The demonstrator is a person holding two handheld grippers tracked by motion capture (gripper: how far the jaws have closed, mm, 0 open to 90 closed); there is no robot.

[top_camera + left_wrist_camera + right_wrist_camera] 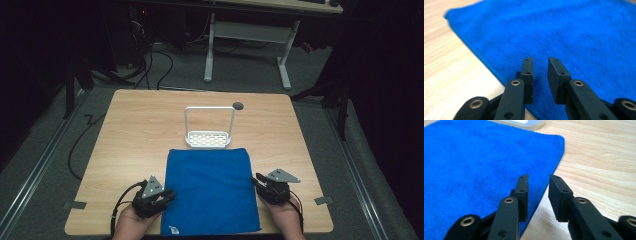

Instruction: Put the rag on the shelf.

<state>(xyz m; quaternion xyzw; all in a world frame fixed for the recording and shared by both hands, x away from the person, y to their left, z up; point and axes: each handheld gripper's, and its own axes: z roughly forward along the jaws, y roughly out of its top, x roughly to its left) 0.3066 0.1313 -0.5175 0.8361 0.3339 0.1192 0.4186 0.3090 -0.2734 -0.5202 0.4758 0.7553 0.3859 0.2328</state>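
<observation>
A blue cloth (209,189) lies flat on the near half of the wooden table (135,130). Just beyond its far edge stands a white rack (209,139) with a slotted base and a tall wire hoop. My left gripper (167,194) rests at the cloth's left edge. In the left gripper view its jaws (540,59) stand apart above the cloth (564,32) with nothing between them. My right gripper (257,180) sits at the cloth's right edge. In the right gripper view its jaws (538,177) are open over the border of the cloth (474,162), also empty.
A dark round hole (238,105) marks the table's far right. Grey tape patches (75,204) (323,200) sit near the front corners. Beyond the table are a white desk frame (247,32) and cables on the floor. The rack's base (524,123) lies ahead of my right gripper.
</observation>
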